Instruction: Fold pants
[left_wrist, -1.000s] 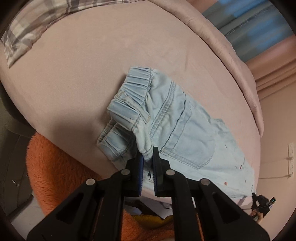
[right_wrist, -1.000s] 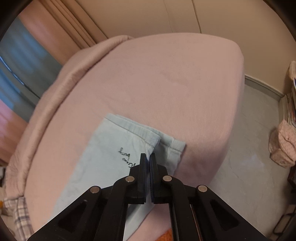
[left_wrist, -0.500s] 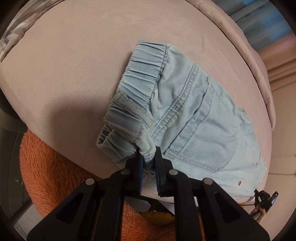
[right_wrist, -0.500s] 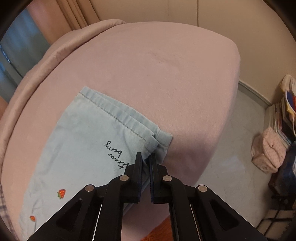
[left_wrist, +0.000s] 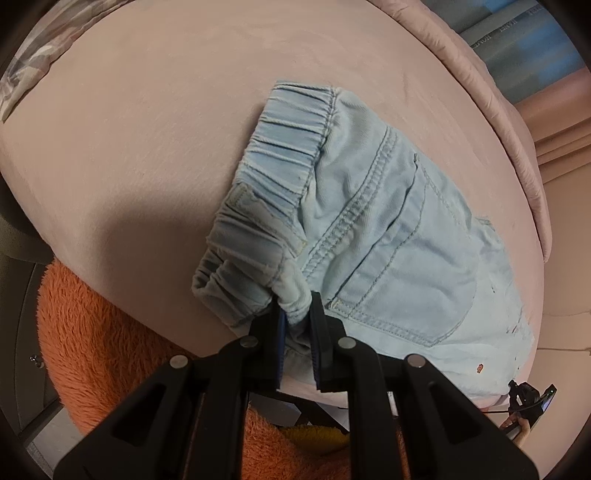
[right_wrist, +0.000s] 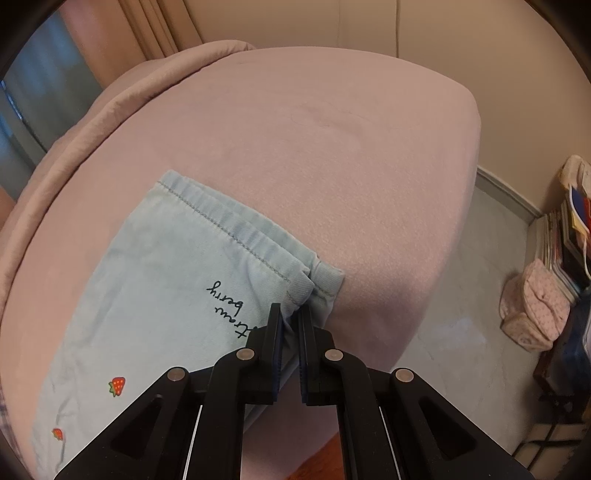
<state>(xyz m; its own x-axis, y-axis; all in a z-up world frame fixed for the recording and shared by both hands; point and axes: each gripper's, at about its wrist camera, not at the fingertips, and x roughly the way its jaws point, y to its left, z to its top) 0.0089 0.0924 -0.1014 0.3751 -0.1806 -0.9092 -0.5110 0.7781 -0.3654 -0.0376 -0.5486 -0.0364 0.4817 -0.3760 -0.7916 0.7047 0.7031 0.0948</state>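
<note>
- Pants (left_wrist: 373, 236), small and of pale blue denim, lie flat on the pink bed cover (left_wrist: 155, 122), close to the near edge of the bed
- at the left end in the left wrist view sits the gathered elastic waistband (left_wrist: 284, 147), its near part bunched and doubled over on itself
- orange fluffy rug (left_wrist: 96, 332) shows below the edge of the bed, left of the black arms of the tool
- left gripper (left_wrist: 296, 314) points steeply down at the near end of the waistband; a wad of the band sits between its jaws, which stand a little apart, and the pads look to press on it from both sides
- right of that, a stitched back pocket (left_wrist: 413, 258) faces up, and a few small red marks dot the cloth toward the far right
- in the right wrist view the leg end of the pants (right_wrist: 155, 295) lies on the same pink cover, the hem (right_wrist: 229, 225) running slantwise, with black script (right_wrist: 231, 306) and small strawberries (right_wrist: 117, 386) printed on the cloth
- right gripper (right_wrist: 290, 314) pinches the near corner of the hem; its jaws are drawn close with the folded denim caught between them
- far right, past the bed, grey floor (right_wrist: 472, 295) and a pink dotted bag (right_wrist: 535, 306) beside a stack of books (right_wrist: 565, 236) against the wall
</note>
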